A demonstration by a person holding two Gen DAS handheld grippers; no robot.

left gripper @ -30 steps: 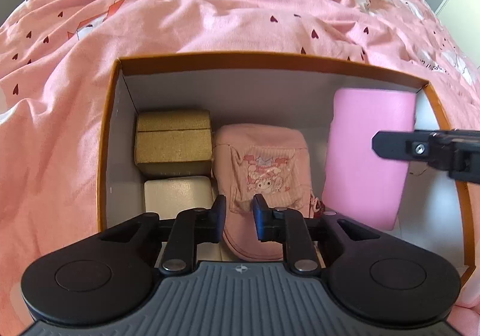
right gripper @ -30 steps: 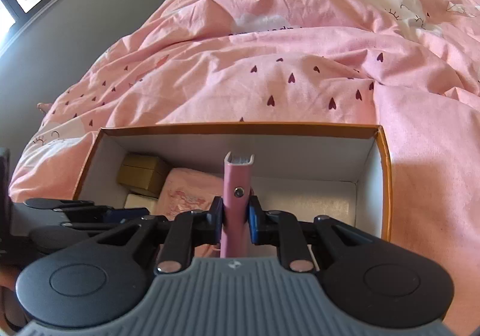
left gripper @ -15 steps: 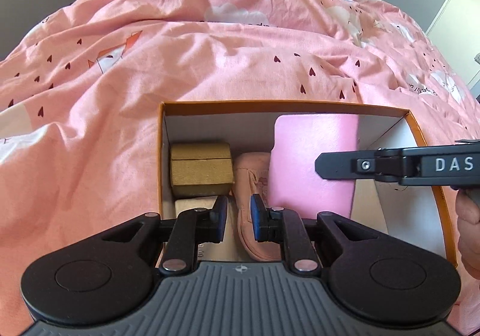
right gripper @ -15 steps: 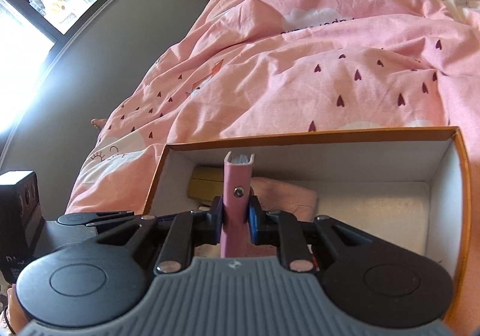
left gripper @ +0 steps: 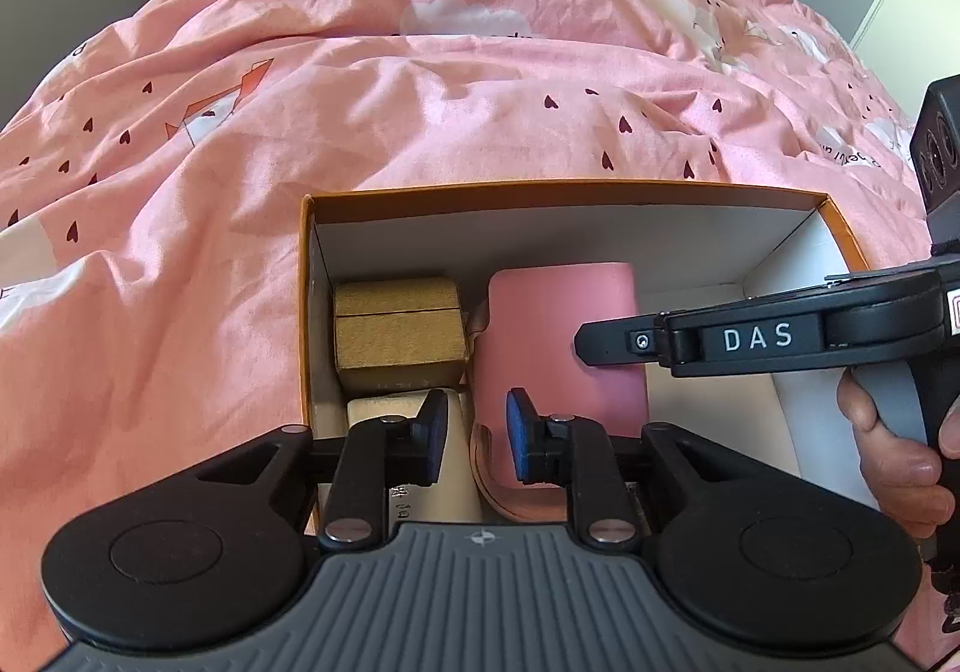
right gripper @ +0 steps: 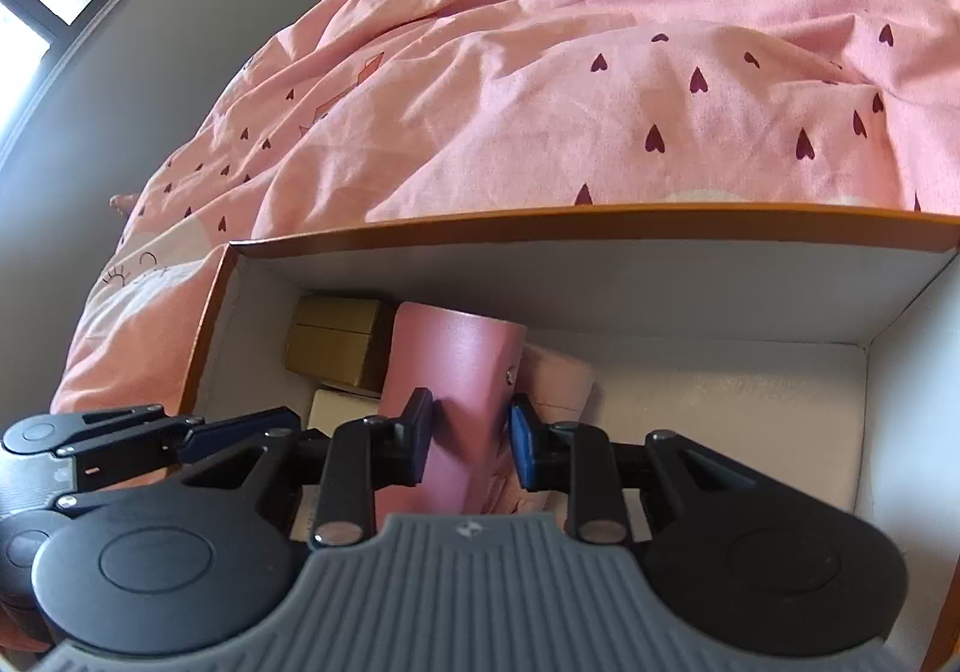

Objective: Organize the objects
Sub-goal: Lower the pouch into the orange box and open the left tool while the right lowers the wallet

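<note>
The landmark here is the orange-rimmed box [left gripper: 564, 187], white inside, which sits on a bed covered by a pink duvet [left gripper: 420, 90] printed with small dark hearts. Inside the box, against its left wall, a gold box [left gripper: 399, 333] lies toward the far side, and a cream box [left gripper: 408, 408] lies just in front of it, nearer the camera. Beside these, toward the middle of the box, a pink wallet [right gripper: 450, 390] with a small snap stud rests tilted on top of a pale pink pouch [right gripper: 558, 378], whose edge shows past the wallet on its right. The right half of the box floor is bare white. The right tool [right gripper: 471, 435] reaches into the box from its near side; its jaws have just been opening and now stand a little apart on either side of the wallet, the blue pads no longer pressing it. A person's hand [left gripper: 900, 450] grips that tool's handle at the box's right edge. The left tool [left gripper: 471, 435] hovers over the near edge of the box above the cream box and the pouch; its jaws have just parted slightly and hold nothing.
</note>
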